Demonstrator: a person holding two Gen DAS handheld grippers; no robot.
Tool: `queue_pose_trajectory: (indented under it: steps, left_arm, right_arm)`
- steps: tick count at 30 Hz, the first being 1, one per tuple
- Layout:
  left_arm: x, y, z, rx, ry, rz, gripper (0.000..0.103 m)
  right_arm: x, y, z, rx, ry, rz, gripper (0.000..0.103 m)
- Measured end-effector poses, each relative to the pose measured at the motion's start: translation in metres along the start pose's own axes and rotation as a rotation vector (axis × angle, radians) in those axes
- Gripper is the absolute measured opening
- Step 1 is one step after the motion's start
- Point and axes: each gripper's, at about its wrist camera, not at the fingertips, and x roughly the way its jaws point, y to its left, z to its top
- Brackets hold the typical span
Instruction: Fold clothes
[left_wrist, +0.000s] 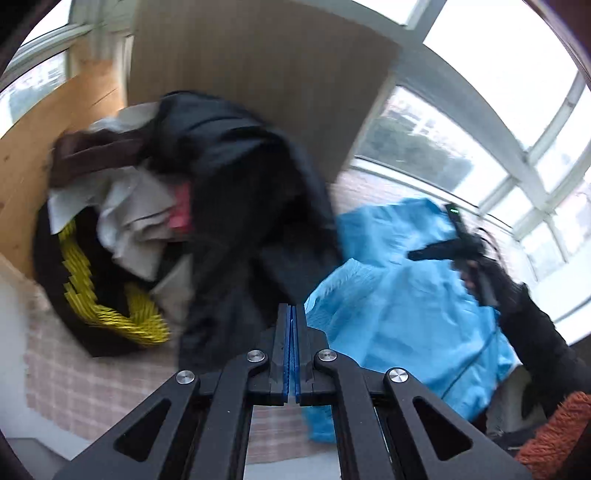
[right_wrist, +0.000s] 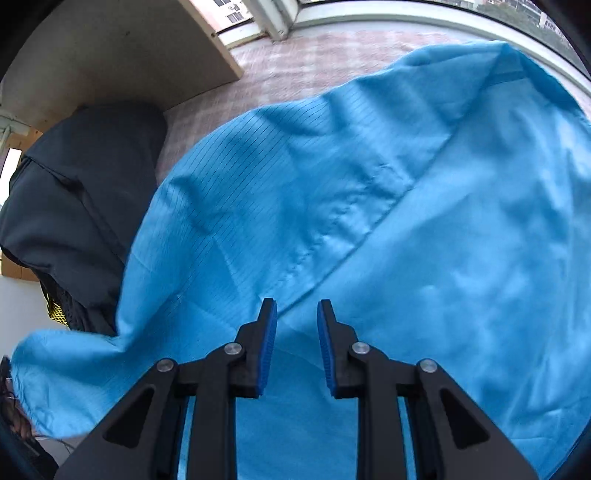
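A light blue garment (right_wrist: 369, 221) is being shown spread across most of the right wrist view, lying on a pink checked surface (right_wrist: 295, 62). Its long axis is being seen to run from the lower left of that frame to the upper right, with a stitched seam crossing it diagonally in roughly the same direction; one end is trailing off toward the lower left edge. In the left wrist view the same blue garment (left_wrist: 399, 295) is being seen at centre right, reaching down toward the lower middle of the frame.

The right gripper (right_wrist: 296, 314) is being held just above the blue cloth, its jaws parted narrowly; no fabric is being pinched between the blue pads (right_wrist: 269, 350). The left gripper (left_wrist: 293, 314) is being held fully closed, pad against pad, with nothing visibly gripped.

A black garment (left_wrist: 240, 184) is being seen draped in the blurred middle of the left wrist view, next to a yellow and black basket (left_wrist: 110, 306) heaped with pale clothes (left_wrist: 136, 221) at centre left. A gloved hand (left_wrist: 491, 273) gripping a black handle is being seen at centre right.
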Motion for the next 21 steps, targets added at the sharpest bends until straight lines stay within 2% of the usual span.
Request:
queue_pose_trajectory:
  steps: [3, 11, 13, 15, 16, 18, 19, 21]
  left_arm:
    - [0.017, 0.026, -0.006, -0.046, 0.038, 0.0, 0.0]
    - [0.045, 0.057, -0.018, -0.078, 0.093, -0.019, 0.001]
    - [0.046, 0.057, -0.022, -0.063, 0.099, -0.035, 0.001]
    - [0.049, 0.054, -0.028, -0.033, 0.114, -0.081, 0.0]
    - [0.053, 0.05, -0.034, -0.005, 0.133, -0.081, 0.003]
    - [0.064, 0.041, -0.047, 0.057, 0.177, -0.074, 0.015]
    - [0.071, 0.037, -0.054, 0.081, 0.198, -0.062, 0.015]
    - [0.086, 0.028, -0.07, 0.118, 0.238, -0.053, 0.015]
  right_arm:
    - [0.013, 0.005, 0.001, 0.029, 0.012, -0.011, 0.023]
    - [0.031, 0.01, 0.004, 0.119, 0.002, -0.015, 0.023]
    - [0.031, 0.01, 0.004, 0.139, -0.008, -0.009, 0.023]
    - [0.031, 0.009, 0.003, 0.161, -0.019, -0.002, 0.024]
    - [0.031, 0.008, 0.002, 0.158, -0.027, -0.002, 0.023]
    - [0.029, 0.007, 0.001, 0.125, -0.047, -0.022, 0.018]
    - [0.028, 0.007, 0.0, 0.113, -0.055, -0.029, 0.005]
    - [0.024, 0.005, -0.004, 0.106, -0.071, -0.024, 0.005]
